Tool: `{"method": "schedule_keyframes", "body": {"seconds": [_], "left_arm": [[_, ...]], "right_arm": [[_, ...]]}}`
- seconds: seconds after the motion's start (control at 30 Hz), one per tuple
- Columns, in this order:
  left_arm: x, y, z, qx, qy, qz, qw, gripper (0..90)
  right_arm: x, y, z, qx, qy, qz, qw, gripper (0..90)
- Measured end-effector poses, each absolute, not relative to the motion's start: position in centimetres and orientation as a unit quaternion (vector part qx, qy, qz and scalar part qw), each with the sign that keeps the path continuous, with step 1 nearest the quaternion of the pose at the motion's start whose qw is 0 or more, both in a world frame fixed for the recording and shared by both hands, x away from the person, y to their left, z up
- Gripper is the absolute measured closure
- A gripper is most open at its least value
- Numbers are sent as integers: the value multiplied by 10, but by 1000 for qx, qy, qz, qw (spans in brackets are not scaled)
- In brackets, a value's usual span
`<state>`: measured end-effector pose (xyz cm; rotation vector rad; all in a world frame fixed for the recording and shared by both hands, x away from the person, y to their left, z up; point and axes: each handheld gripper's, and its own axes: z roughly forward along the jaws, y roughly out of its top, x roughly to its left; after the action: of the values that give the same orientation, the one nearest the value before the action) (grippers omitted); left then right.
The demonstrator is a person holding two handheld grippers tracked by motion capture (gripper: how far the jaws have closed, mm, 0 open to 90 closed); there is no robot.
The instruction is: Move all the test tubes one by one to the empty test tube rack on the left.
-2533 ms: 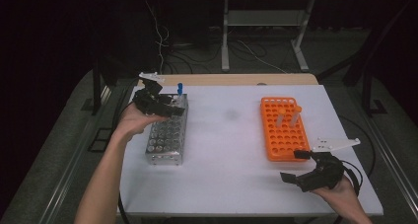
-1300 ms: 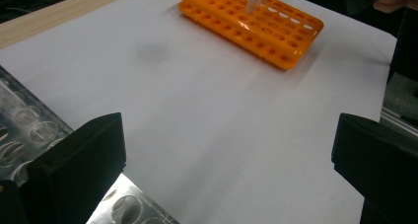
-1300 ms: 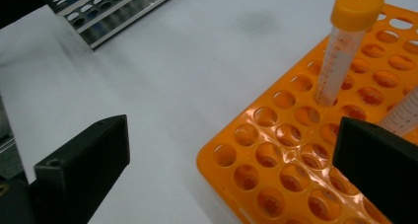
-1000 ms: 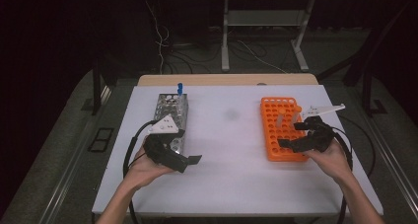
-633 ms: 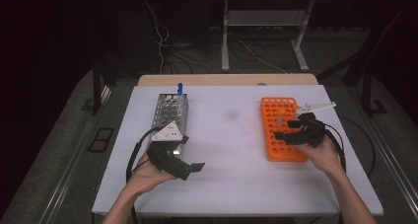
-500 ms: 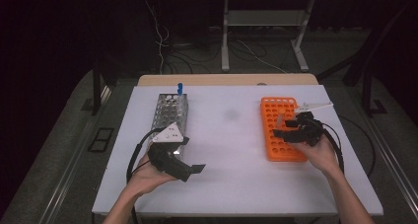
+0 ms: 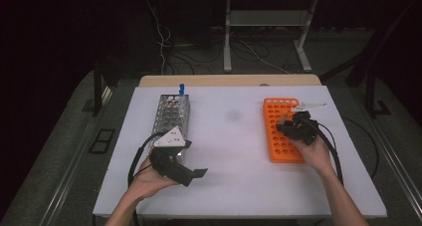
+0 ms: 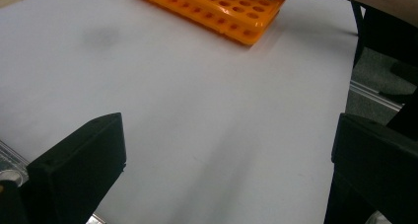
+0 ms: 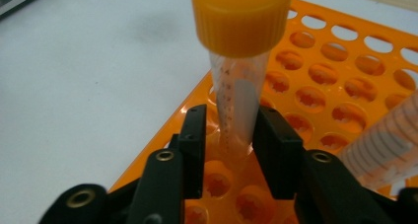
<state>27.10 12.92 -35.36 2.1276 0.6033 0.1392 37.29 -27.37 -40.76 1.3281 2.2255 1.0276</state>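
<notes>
Table: a white table top (image 7: pixel 234 151) filled the middle, a pale wooden strip along its far edge.
Room: dark floor, with cables (image 7: pixel 249 49) and a metal frame beyond.
Left: the left gripper (image 7: pixel 191 175) sat near-left, jaws spread wide, empty, just beside the metal rack (image 7: pixel 169 117).
Right: the right gripper (image 9: pixel 227 150) pinched the orange-capped tube (image 9: pixel 241 71), upright in the orange rack (image 9: pixel 345 91) at right.

A big white desk (image 7: pixel 239 186) sits in the middle. It has a faint grey smudge (image 7: pixel 232 115) near its centre and a wooden strip (image 7: pixel 229 80) along its top edge. In the upper part, cables (image 7: pixel 164 42) lie on the dark floor (image 7: pixel 59 151) beside grey table legs (image 7: pixel 227 37).
</notes>
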Motion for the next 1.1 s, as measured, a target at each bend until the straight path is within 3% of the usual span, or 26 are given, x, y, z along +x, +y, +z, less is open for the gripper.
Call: {"method": "schedule_keyframes", "body": {"seconds": [0.07,0.57,1.1], "left_arm": [[271,129,-354,860,242,56,445,0],[273,127,-352,864,240,55,438,0],[274,124,-345,869,232,52,434,0]], "right_arm": [[373,-274,-407,471,783,361,187,732],[365,-277,-384,459,784,367,200,741],[342,-272,-346,409,802,401,166,741]]}}
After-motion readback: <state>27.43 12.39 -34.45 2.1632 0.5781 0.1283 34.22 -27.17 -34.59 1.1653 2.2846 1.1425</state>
